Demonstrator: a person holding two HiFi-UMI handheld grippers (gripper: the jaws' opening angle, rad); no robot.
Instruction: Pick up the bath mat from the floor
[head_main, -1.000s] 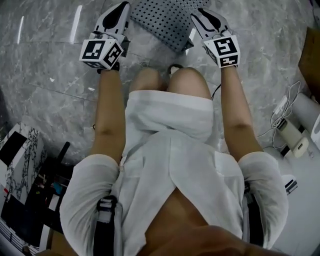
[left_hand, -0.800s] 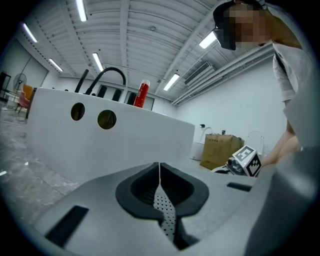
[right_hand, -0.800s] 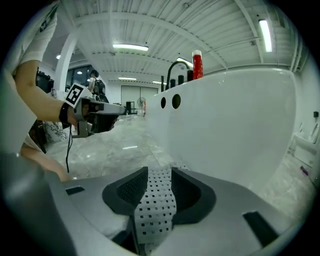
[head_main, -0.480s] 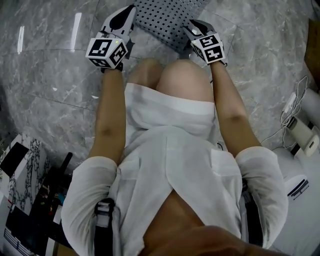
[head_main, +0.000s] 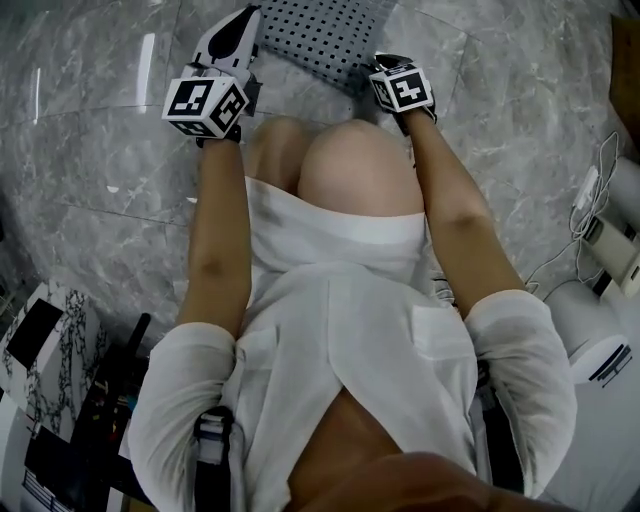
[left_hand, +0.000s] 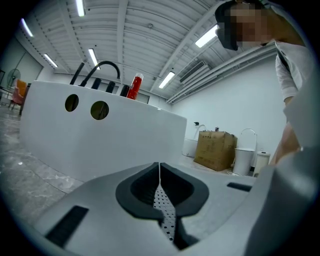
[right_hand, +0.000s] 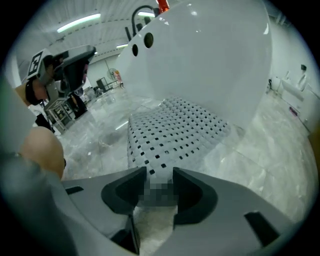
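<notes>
1. The right tool (right_hand: 160, 176) stands spread, and its jaws have just been opening. The near edge of the bath mat (right_hand: 175, 130) runs into the gap between them, and neither pad presses on it.
2. The left tool (left_hand: 159, 167) has its jaws pressed together at the tips and pinches nothing I can make out. A sliver of the mat's dotted surface shows through the slit behind the tips. In the head view this tool hangs just beside the mat's left corner.
3. The mat is grey and pierced with rows of small square holes. It lies flat on the marble floor (right_hand: 260, 145), just ahead of the person's knees (head_main: 350, 170).
4. Just beyond the mat's far edge rises a white bathtub (right_hand: 210, 60). A black faucet (left_hand: 102, 67) and a red bottle (left_hand: 134, 86) stand on its rim.
5. Well apart from the mat, past its far right side, a cardboard box (left_hand: 216, 149) and a white bin (left_hand: 243, 160) stand by the wall.
</notes>
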